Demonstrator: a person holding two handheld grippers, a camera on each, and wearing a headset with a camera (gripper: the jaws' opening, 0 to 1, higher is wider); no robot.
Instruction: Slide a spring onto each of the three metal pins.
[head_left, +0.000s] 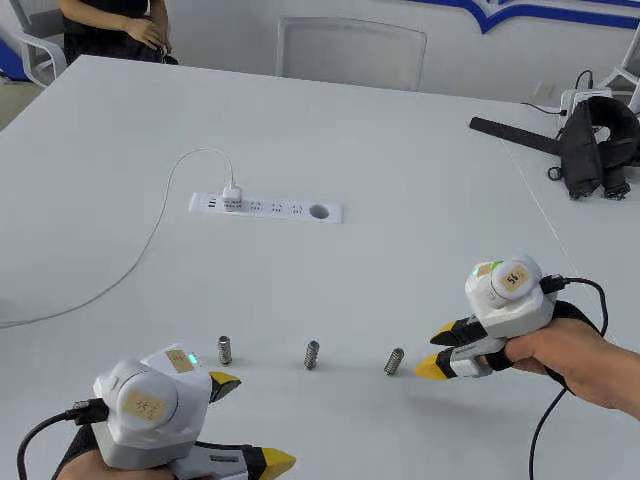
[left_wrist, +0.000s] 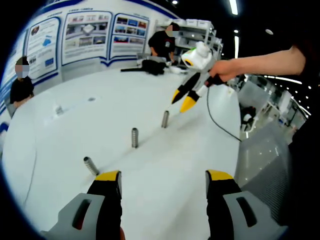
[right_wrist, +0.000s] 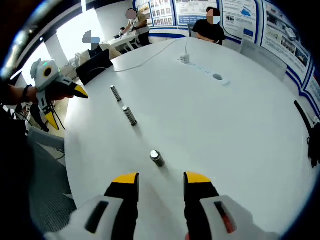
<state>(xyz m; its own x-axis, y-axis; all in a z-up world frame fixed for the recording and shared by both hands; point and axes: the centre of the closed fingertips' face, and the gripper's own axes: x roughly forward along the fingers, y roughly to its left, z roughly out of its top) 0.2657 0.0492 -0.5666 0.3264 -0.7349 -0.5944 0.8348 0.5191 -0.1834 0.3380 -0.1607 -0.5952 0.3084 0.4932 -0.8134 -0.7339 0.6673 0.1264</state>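
Three short metal pins stand in a row on the white table: left pin (head_left: 224, 349), middle pin (head_left: 312, 354), right pin (head_left: 394, 361). Each looks ribbed, as if a spring is coiled around it. My left gripper (head_left: 250, 420) is open near the table's front, just below and right of the left pin (left_wrist: 90, 165). My right gripper (head_left: 435, 352) is open, its yellow tips a little right of the right pin (right_wrist: 157, 158), not touching it. Nothing is between either pair of jaws. The right gripper (left_wrist: 184, 97) hovers beyond the far pin (left_wrist: 165, 119).
A white power strip (head_left: 265, 207) with a plugged charger and cable lies mid-table. Black gear (head_left: 595, 140) sits at the far right. A grey chair (head_left: 350, 50) and a seated person (head_left: 120, 25) are behind the table.
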